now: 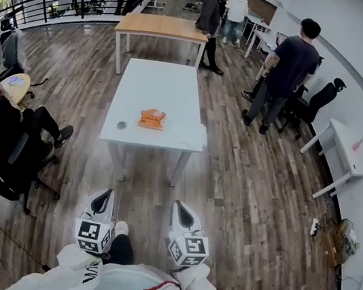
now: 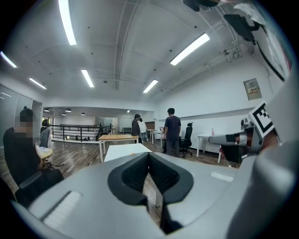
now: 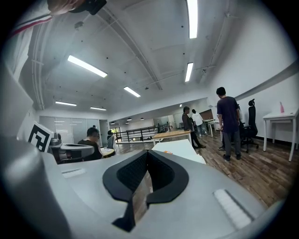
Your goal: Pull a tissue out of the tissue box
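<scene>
**Both grippers empty, tissue box waiting well ahead**

The person is standing on the wood floor, well short of the white tabletop (image 1: 151,87), holding the left gripper (image 1: 105,196) and the right gripper (image 1: 181,208) side by side, low and pointing forward. That reads as a carrying pose, since nothing is within reach yet.

In each gripper view the jaws are sitting pressed together with nothing between them.

The orange tissue box (image 1: 152,118) is lying alone near the tabletop's near end, right of a small dark round thing (image 1: 121,125) (too small to identify). Placed there, it should be easy to reach from the near edge.

By my reading, the task is not started: closing the gap comes first, then spreading one pair of jaws.

The count: two grippers, one box, three people standing, one seated.
</scene>
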Tool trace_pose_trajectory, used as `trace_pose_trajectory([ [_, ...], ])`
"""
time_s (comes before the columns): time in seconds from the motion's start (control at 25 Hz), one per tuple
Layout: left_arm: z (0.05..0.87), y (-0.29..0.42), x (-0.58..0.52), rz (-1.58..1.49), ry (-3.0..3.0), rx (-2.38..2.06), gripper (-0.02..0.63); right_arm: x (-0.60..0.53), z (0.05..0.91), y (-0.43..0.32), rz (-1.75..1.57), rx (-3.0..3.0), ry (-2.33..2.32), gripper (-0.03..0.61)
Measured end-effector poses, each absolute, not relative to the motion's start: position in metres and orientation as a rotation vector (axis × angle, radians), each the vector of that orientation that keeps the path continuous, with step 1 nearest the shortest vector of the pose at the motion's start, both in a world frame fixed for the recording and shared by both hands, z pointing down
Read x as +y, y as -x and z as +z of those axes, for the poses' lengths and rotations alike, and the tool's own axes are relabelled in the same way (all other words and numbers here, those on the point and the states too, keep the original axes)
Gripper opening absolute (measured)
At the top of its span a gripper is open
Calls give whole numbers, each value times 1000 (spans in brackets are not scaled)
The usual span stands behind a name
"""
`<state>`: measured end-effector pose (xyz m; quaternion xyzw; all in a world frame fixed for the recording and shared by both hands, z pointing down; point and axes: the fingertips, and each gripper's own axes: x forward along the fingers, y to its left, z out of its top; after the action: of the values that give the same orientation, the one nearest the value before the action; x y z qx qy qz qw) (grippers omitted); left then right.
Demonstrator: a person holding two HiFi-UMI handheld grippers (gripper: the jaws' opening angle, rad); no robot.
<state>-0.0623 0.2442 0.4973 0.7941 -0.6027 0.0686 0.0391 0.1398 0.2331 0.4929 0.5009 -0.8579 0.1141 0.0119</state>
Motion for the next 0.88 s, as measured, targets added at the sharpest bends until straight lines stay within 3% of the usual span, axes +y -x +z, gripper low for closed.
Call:
trace_pose_trajectory([
  [0.88, 504, 134, 123, 208, -2430, -1796, 0, 115, 490, -75, 364, -2610, -1592, 2],
])
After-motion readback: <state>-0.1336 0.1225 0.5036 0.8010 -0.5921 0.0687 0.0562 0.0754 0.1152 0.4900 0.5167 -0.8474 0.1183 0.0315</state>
